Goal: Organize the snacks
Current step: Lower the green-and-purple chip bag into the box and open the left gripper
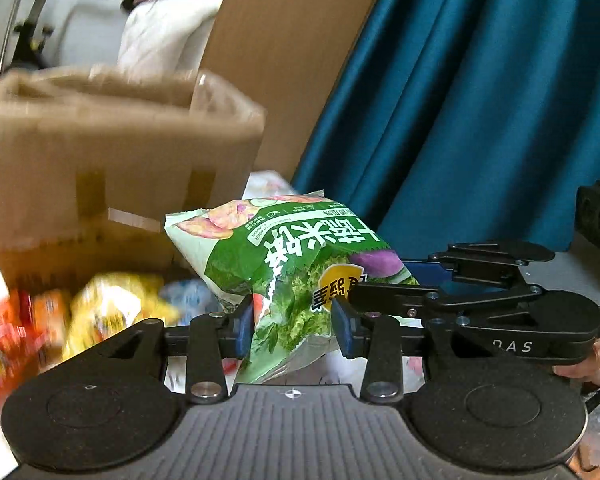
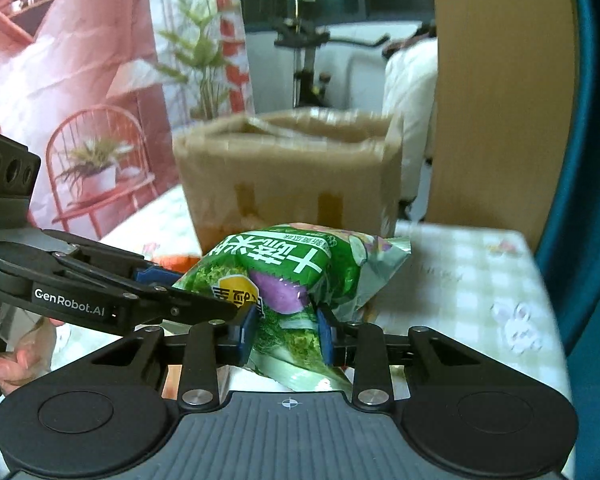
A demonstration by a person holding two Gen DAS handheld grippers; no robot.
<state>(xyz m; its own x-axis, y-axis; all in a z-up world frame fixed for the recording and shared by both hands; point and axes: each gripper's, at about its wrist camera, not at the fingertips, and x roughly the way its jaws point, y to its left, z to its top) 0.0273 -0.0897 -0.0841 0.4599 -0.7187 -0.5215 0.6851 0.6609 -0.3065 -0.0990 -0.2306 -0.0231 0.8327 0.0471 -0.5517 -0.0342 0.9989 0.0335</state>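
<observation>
Pinching the green snack bag [image 1: 296,264] between both closed-down grippers, left gripper [image 1: 293,322] and right gripper [image 2: 287,330], we see the cardboard box [image 2: 292,168] at twelve o'clock.

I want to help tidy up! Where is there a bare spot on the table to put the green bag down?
The best bare patch is the checked tablecloth between the cardboard box and the teal curtain. The green snack bag is pinched by both the right gripper and the left gripper. It is crowded left of the box, where the loose snack packets are piled.
</observation>
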